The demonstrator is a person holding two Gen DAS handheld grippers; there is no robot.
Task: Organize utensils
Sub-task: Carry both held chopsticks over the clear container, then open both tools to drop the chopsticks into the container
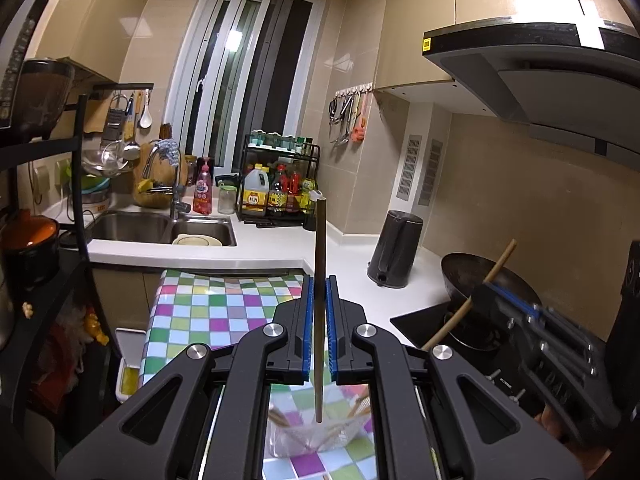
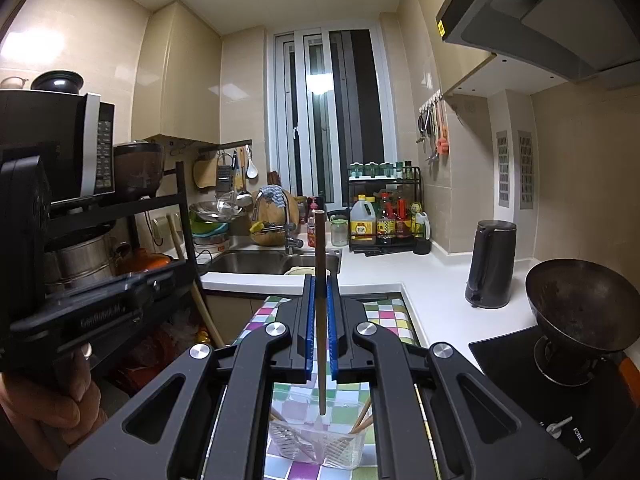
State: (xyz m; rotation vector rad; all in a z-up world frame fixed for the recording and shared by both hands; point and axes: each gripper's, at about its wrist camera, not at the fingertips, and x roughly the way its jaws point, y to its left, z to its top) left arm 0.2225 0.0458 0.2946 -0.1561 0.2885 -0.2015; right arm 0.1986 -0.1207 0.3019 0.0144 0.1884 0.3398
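Left gripper [image 1: 320, 312] clenched on upright chopstick [image 1: 319, 280], lower tip hanging above clear bin [image 1: 320, 436]; right gripper [image 2: 320, 316] grasping another chopstick [image 2: 320, 288] upright, tip above same bin.

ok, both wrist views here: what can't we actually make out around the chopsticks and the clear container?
- Clear container: its base is cut off by the gripper body in both views, so the count of chopsticks inside is unclear.
- Left gripper: blurred in the right wrist view; its chopstick shows clearly only in its own camera.
- Right gripper: blurred in the left wrist view.
- Bottle labels on the black rack: too small to read.
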